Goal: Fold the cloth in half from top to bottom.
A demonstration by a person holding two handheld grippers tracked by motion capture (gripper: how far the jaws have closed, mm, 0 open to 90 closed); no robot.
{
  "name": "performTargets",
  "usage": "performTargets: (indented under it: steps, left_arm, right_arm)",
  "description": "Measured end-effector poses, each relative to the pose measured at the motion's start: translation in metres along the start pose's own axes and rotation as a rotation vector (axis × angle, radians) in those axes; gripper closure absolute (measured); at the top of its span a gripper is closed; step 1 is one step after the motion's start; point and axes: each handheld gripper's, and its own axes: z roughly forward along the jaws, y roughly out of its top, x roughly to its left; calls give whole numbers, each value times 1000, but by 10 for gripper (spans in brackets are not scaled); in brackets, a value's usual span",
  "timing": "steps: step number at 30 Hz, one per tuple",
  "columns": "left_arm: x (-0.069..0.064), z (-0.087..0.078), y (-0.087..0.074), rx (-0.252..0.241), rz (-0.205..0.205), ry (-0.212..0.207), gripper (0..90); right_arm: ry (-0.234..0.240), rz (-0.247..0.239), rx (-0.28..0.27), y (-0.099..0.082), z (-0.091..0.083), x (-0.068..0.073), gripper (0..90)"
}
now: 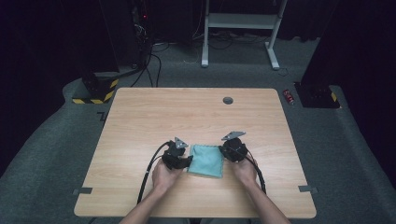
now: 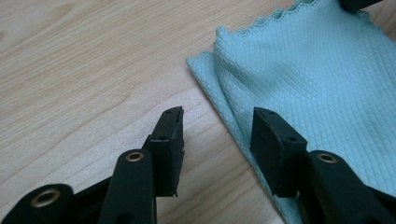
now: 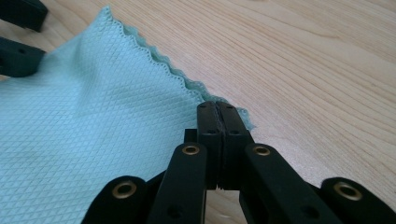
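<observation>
A teal cloth lies folded on the wooden table, near its front edge. My left gripper is at the cloth's left side. In the left gripper view its jaws stand open astride the cloth's edge, one fingertip over bare wood and the other over the fabric, neither pressing. My right gripper is at the cloth's right corner. In the right gripper view its jaws are shut together on the scalloped corner of the cloth.
A round cable hole is in the table's far side. Grey tape marks sit near the front corners. On the floor beyond stand a white frame, a yellow-black striped base and a small red object.
</observation>
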Motion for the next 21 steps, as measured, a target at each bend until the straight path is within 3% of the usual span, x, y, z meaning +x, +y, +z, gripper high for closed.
performTargets:
  steps: [4, 5, 9, 15, 19, 21]
  left_arm:
    - [1, -5, -2, -28, -28, -46, 531]
    - [1, -7, -3, -44, -27, -68, 527]
    - [-4, -11, -3, -55, -13, -83, 522]
    - [1, 1, 9, -49, -13, -53, 541]
    - [13, 12, 21, -61, -61, -58, 544]
    - [16, 16, 27, -63, -56, -66, 547]
  right_arm:
    - [-12, -10, -10, 1, 2, 2, 871]
    - [-17, -8, -13, 1, 2, 2, 851]
    - [-15, 1, -28, 1, -2, 3, 803]
    - [-15, 43, -5, -1, -2, -2, 667]
    - [-21, 63, -5, -2, -2, -2, 654]
    - [-18, 64, -8, -3, -1, -3, 653]
